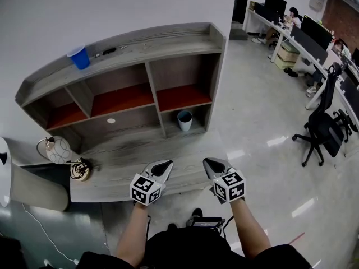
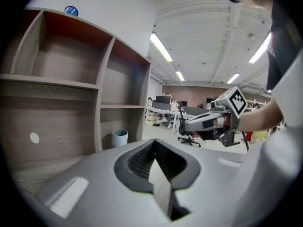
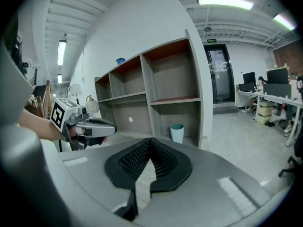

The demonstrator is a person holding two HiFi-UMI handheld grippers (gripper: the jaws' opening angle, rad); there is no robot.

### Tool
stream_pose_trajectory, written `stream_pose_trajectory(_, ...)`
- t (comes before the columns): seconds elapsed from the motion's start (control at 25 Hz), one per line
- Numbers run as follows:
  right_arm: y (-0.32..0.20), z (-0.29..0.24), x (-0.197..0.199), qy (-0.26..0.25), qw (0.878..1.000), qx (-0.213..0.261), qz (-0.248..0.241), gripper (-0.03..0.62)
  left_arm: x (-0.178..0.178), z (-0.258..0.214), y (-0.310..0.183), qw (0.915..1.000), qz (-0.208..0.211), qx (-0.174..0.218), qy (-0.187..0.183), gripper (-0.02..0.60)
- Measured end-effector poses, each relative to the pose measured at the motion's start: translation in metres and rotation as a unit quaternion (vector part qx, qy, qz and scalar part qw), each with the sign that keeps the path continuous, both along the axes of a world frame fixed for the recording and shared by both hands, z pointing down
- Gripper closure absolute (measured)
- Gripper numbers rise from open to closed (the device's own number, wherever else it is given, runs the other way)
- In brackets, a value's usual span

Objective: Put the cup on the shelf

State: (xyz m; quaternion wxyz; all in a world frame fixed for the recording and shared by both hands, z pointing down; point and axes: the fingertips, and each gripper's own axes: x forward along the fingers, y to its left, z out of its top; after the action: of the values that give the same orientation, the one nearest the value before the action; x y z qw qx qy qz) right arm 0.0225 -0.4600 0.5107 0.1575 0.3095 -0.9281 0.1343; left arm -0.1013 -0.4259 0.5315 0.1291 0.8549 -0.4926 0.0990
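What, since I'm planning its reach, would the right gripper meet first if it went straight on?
Probably the desk top, since the right gripper tilts down; otherwise the pale blue cup in the lower right compartment of the shelf. Depth unclear.

Things counted
Two cups are seen, one blue cup [image 1: 78, 56] and one pale cup [image 1: 184, 120]; one shelf [image 1: 129, 43]; two grippers, the left gripper [image 1: 166, 164] and the right gripper [image 1: 207, 162].

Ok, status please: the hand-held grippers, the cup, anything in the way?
Left hand-held gripper and right hand-held gripper shut, empty. Pale cup upright in lower right compartment, untouched. One blue cup on shelf top. Nothing between grippers and pale cup.
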Motion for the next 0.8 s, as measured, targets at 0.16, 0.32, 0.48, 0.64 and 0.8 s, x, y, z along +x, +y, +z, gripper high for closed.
stream_pose_trajectory(0.16, 0.016, 0.000, -0.005, 0.004, 1.000, 0.000, 0.011, 0.582, -0.010, 0.005, 0.014, 0.9999, -0.007, -0.008, -0.002, 0.581)
stream_pose_trajectory(0.32, 0.030, -0.001, -0.007, 0.017, 1.000, 0.006, 0.016, 0.582, -0.011, 0.009, 0.026, 0.9999, -0.001, -0.009, -0.009, 0.583)
stream_pose_trajectory(0.48, 0.040, -0.004, -0.010, 0.020, 1.000, 0.009, 0.022, 0.582, -0.013, 0.007, 0.031, 0.9999, 0.009, -0.002, -0.011, 0.583)
stream_pose_trajectory(0.64, 0.048, -0.004, -0.011, 0.022, 0.999, 0.010, 0.028, 0.582, -0.014, 0.008, 0.036, 0.9997, 0.019, 0.002, -0.017, 0.583)
stream_pose_trajectory(0.8, 0.049, -0.007, -0.011, 0.024, 0.999, 0.017, 0.030, 0.582, -0.013, 0.005, 0.037, 0.9995, 0.026, 0.006, -0.019, 0.583)
